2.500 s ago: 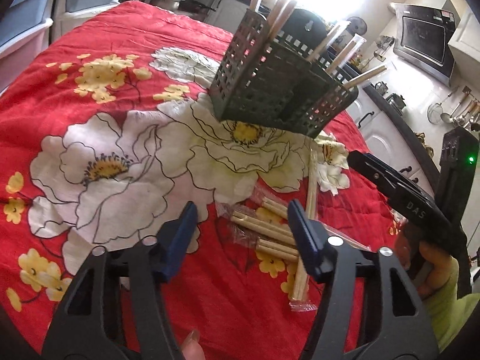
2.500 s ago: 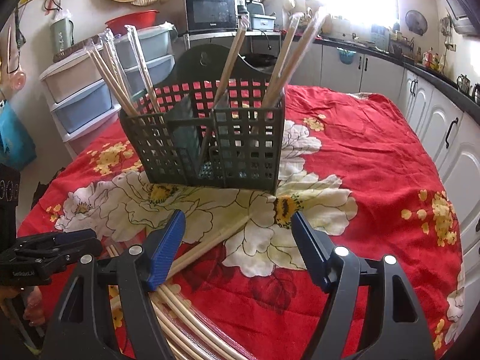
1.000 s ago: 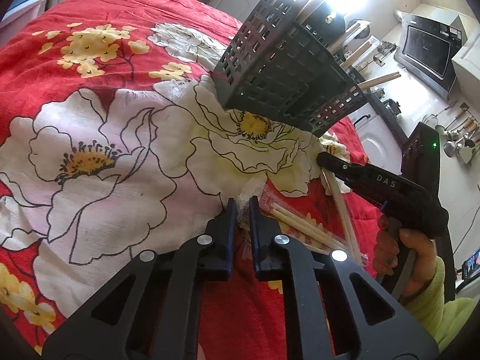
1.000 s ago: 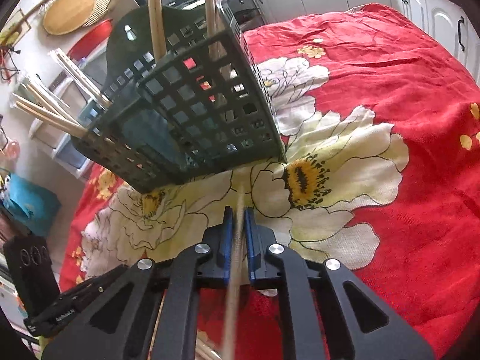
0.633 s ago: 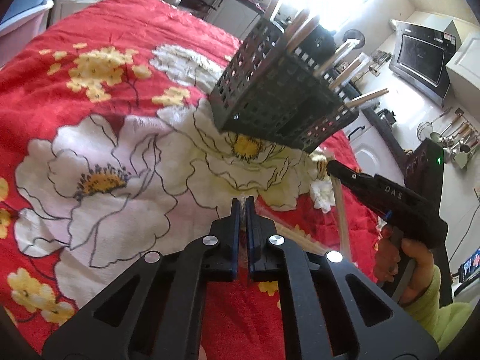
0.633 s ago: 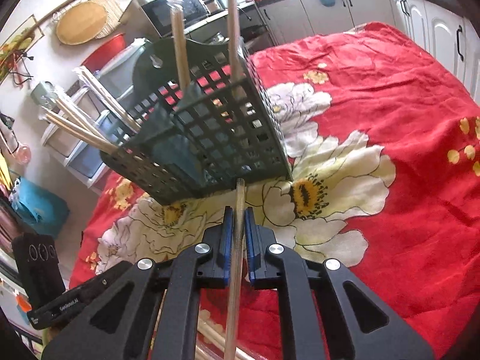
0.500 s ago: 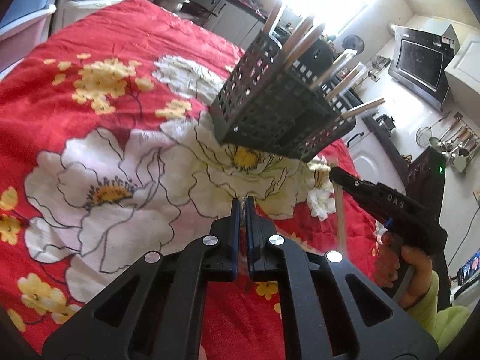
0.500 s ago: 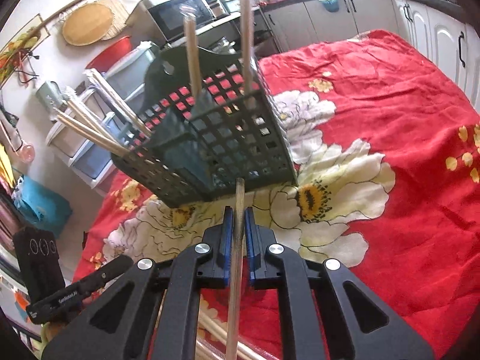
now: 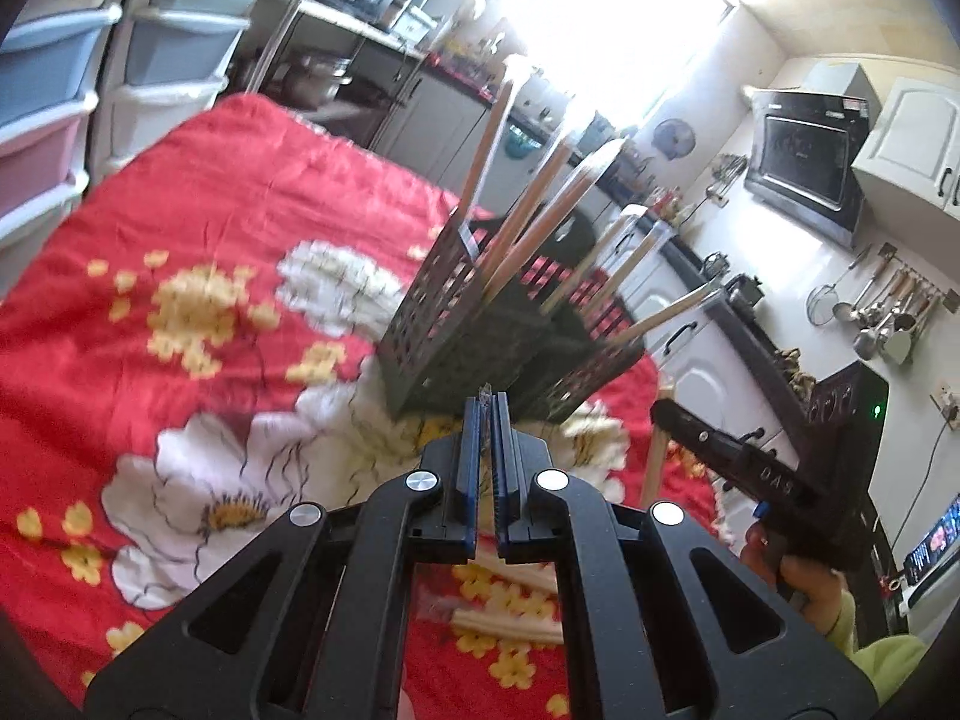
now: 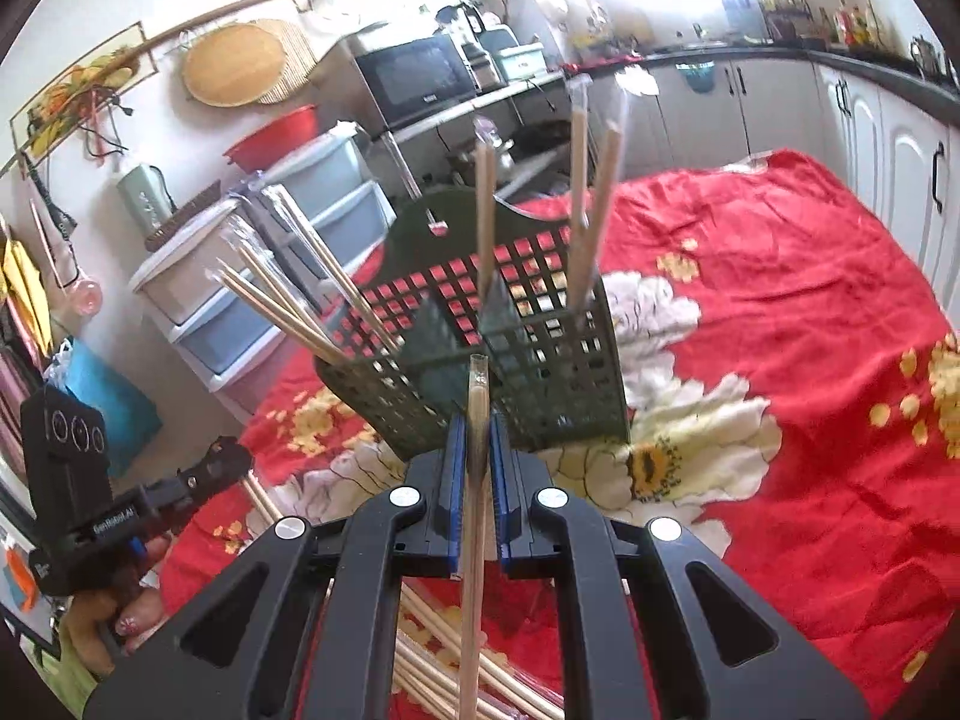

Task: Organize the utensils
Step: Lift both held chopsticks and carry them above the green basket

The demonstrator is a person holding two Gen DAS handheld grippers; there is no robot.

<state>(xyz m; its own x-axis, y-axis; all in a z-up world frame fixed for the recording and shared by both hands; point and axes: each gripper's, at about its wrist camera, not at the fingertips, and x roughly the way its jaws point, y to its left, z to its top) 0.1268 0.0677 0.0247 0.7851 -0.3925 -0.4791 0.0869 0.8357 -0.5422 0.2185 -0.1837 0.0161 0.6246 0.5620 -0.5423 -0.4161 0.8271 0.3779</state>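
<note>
Now | right gripper (image 10: 475, 426) clamps chopstick (image 10: 474, 516) | left gripper (image 9: 487, 414) pinches wrapper (image 9: 483, 389) | basket (image 10: 480, 360) ahead

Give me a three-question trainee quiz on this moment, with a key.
1. True or false: the right claw is shut on a chopstick.
2. Where does the basket stand?
A. on the floral cloth
B. on the counter
C. in a drawer
3. Fill in: the left claw is ____, with only a thin sliver of something showing at its tips.

Key:
1. True; the stick runs between the blue pads, its tip toward the basket.
2. A
3. shut
</note>
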